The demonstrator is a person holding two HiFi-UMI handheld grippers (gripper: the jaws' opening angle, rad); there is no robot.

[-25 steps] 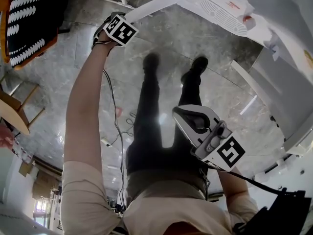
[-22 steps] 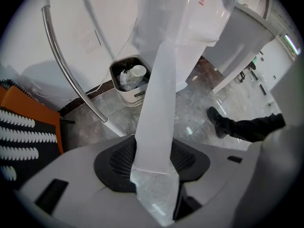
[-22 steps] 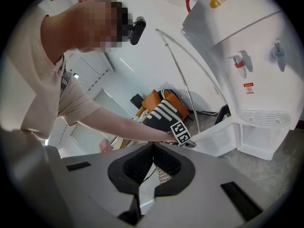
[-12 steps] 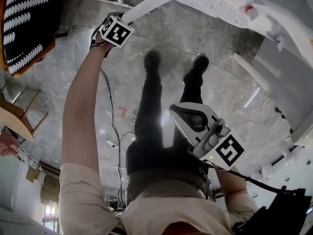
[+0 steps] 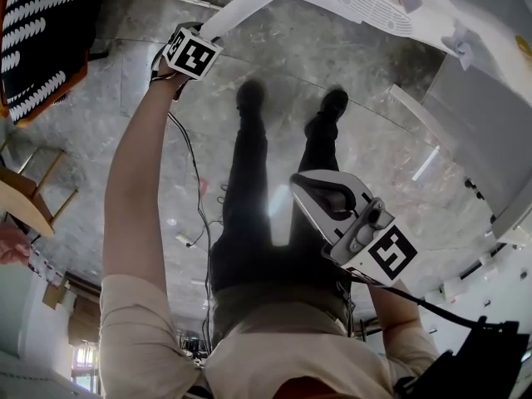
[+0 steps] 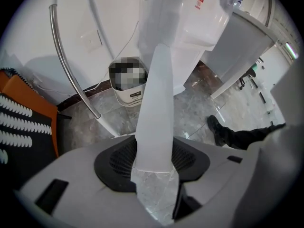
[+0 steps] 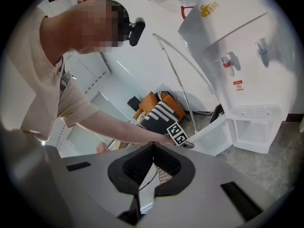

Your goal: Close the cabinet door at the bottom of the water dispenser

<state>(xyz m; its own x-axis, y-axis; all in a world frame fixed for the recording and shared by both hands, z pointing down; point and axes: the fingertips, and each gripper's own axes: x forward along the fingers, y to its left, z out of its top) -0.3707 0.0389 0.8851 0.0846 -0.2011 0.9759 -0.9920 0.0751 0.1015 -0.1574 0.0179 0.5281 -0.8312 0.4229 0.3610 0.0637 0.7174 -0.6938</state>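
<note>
The white water dispenser (image 7: 237,65) stands against the wall, its red and blue taps above the bottom cabinet. The cabinet door (image 7: 213,136) hangs swung open. In the left gripper view the door's edge (image 6: 156,103) runs straight between the jaws, and my left gripper (image 6: 154,151) is shut on it. The head view shows that gripper (image 5: 189,46) at arm's length on the door's (image 5: 249,2) outer end. My right gripper (image 7: 152,148) hangs back near my waist (image 5: 320,196), jaws shut with nothing in them, facing the dispenser from a distance.
An orange chair with a black-and-white striped cover (image 5: 41,40) stands to the left. A white bin (image 6: 128,87) and a curved metal pole (image 6: 71,75) sit by the wall. A cable (image 5: 195,189) trails over the marble floor by my legs (image 5: 249,165). A grey panel (image 5: 490,131) stands at right.
Both grippers keep their places and their grip. Only the head view has drifted slightly.
</note>
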